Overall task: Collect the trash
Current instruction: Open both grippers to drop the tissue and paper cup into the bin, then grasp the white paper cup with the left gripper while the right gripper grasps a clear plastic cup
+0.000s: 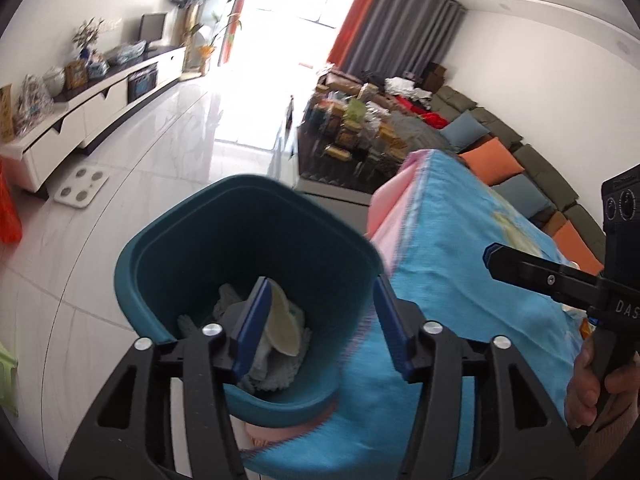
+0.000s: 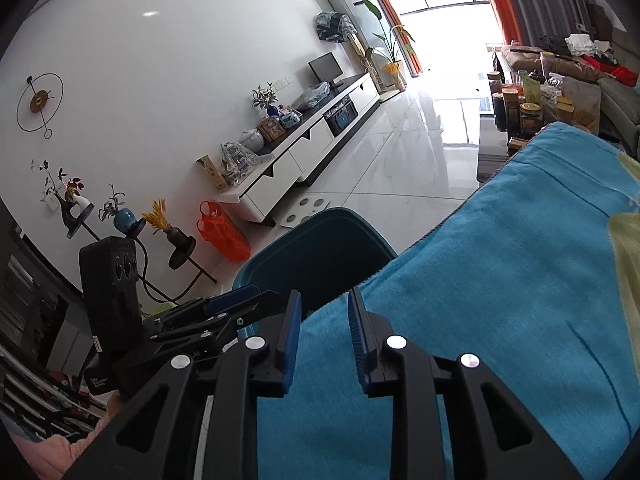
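Smooth teal plastic bin (image 1: 248, 240), crumpled pale trash (image 1: 276, 332)

My right gripper (image 2: 324, 336) hangs over the blue cloth (image 2: 500, 300), jaws parted, nothing between. Teal bin (image 2: 320, 248) just beyond. Left gripper (image 2: 236, 300) beside it

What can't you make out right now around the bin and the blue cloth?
- Bin contents: left wrist view, pale crumpled trash partly behind the left gripper fingers; kind unclear.
- Bin inside: right wrist view, dark and cut off by the cloth and gripper.
- Cloth top: right edge cut off in both views, so remaining trash is unknown.
- Bin base: hidden in both views.
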